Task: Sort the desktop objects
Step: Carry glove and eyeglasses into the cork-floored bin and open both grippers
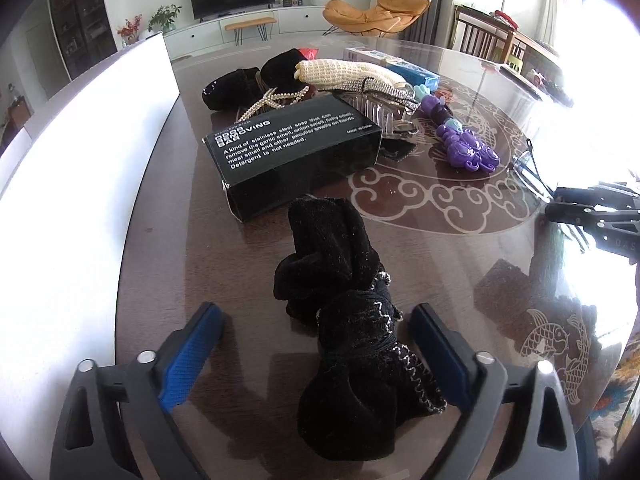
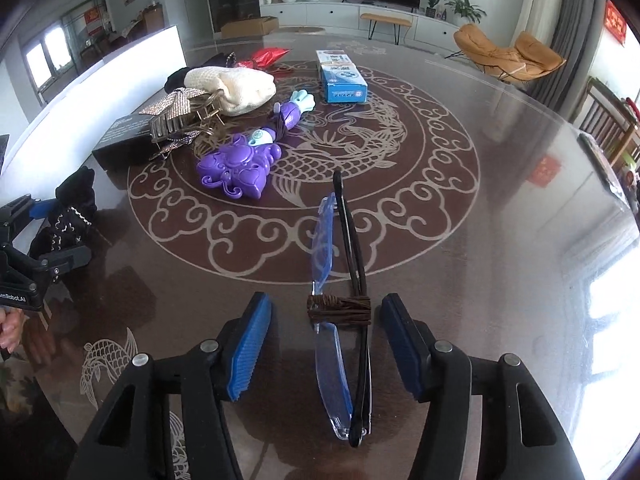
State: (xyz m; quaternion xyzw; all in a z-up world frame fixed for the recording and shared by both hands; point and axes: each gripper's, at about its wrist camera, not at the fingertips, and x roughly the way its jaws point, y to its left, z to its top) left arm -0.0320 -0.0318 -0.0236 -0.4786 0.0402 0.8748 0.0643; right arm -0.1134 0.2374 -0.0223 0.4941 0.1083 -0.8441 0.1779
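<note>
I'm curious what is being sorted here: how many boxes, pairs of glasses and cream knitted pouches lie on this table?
Boxes: 2, the black box and the blue box
Pairs of glasses: 1, the folded glasses
Cream knitted pouches: 1, the cream pouch
Total: 4

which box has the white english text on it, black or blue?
The black box, lying beside the hair clips: its top carries white print about stainless steel soap. The blue box lies apart, farther back.
</note>
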